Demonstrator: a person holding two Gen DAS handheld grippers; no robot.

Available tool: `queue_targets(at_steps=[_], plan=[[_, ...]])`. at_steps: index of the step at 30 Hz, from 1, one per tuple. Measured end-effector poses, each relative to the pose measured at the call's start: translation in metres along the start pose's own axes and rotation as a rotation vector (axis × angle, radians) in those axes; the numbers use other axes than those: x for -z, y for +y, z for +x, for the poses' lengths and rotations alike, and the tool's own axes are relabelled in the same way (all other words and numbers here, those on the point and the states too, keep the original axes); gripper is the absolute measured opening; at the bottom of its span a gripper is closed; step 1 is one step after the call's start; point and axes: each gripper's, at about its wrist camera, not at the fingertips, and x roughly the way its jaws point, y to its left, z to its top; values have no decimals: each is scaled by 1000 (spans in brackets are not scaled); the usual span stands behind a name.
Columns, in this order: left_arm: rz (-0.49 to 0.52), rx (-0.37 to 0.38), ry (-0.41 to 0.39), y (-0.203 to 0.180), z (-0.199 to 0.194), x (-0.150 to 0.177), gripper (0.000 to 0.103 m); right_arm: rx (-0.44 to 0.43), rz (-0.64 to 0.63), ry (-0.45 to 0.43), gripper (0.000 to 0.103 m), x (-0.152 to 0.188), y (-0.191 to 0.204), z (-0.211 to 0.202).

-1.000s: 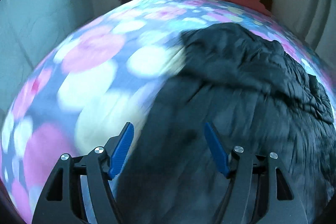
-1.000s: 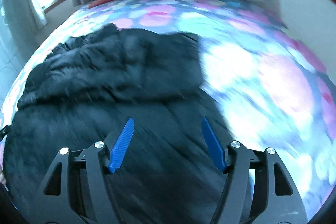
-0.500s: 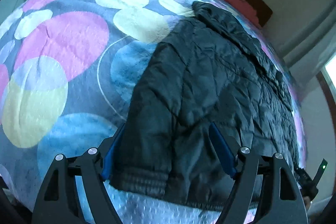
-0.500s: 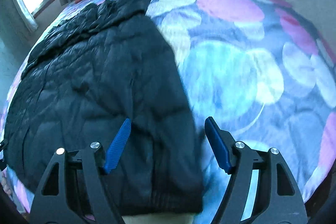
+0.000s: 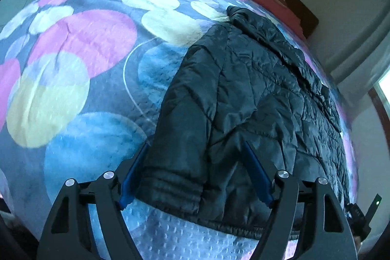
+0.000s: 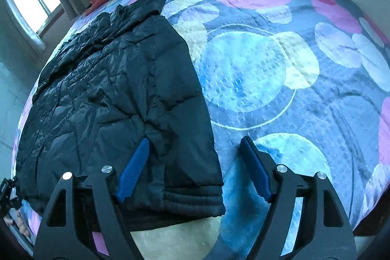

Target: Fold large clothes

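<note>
The left gripper (image 5: 195, 174) stands released, its blue fingers either side of one hem corner of the dark puffer jacket (image 5: 243, 101). The right gripper (image 6: 195, 169), jaws opening, straddles the opposite hem corner, one finger over bare bedspread (image 6: 280, 79). The jacket lies flat near the bed's foot edge; wide circle-patterned bedspread stays free on both outer sides.

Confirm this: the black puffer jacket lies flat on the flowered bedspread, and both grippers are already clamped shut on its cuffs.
Not clamped. The left gripper and right gripper both stand open over the cuffs, as each wrist view shows. The black puffer jacket does lie flat on the flowered bedspread.
</note>
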Motion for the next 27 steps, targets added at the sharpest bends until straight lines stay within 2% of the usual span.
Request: queue_targets(at_steps=[2,3,4,5,6,7,8,10,17,19,23,27], plan=[[18,3,-5,-4,-1,4,74,-19,1,4,71,3,4,0],[15,4,-12,-6,-1,5,71,-37,0,6,56,4,6,0],[4,6,-19,-6,-2,5,59,-50,-2,9,45,5,10,-1],[-17,10,-26,-5,-3,6,48,-58,-5,8,40,5,11,-2],[-29,22,-34,-3,-4,6,43,-71,-7,9,32,6,13,-2],[-34,31,-48,-2,-7,5,30,-84,-2,8,26,6,14,-4],[-33,35,-55,-1,-9,5,22,-100,5,4,23,5,13,-6],[-41,65,-78,2,-17,5,16,-130,25,-6,16,4,11,-13],[-45,124,-144,-6,-59,0,12,-241,67,-29,13,3,5,-46],[-36,140,-164,-11,-71,-5,12,-295,88,-34,13,1,3,-54],[-51,186,-188,-18,-81,-28,12,-414,163,-35,13,-19,-1,-60],[-25,227,-218,-36,-83,-65,11,-500,181,-59,12,-54,11,-67]])
